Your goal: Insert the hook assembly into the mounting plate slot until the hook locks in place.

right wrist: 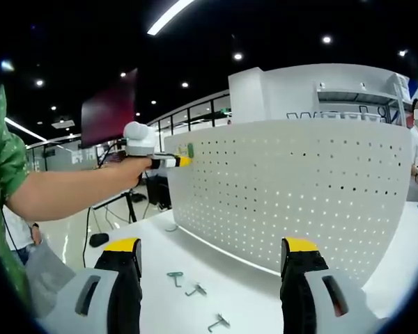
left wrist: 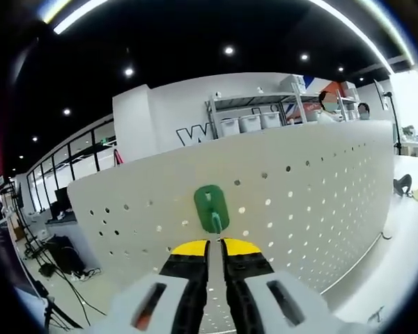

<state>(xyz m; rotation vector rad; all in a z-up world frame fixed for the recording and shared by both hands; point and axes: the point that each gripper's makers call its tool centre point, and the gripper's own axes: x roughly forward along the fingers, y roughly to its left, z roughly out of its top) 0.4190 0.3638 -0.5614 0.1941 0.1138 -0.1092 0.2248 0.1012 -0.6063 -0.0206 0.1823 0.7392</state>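
one pegboard [right wrist: 292, 188]; one green hook [left wrist: 211, 207] on it; three loose hooks [right wrist: 195, 289] on table [right wrist: 160, 306].

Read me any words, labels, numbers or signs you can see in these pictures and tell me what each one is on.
"W": a large dark letter on the white wall behind the pegboard in the left gripper view; the rest is hidden.
Dark lettering on the same wall in the right gripper view: too small to read.
Nothing readable elsewhere.

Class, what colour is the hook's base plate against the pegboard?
Green hook base, clearest in the left gripper view, against the white pegboard.
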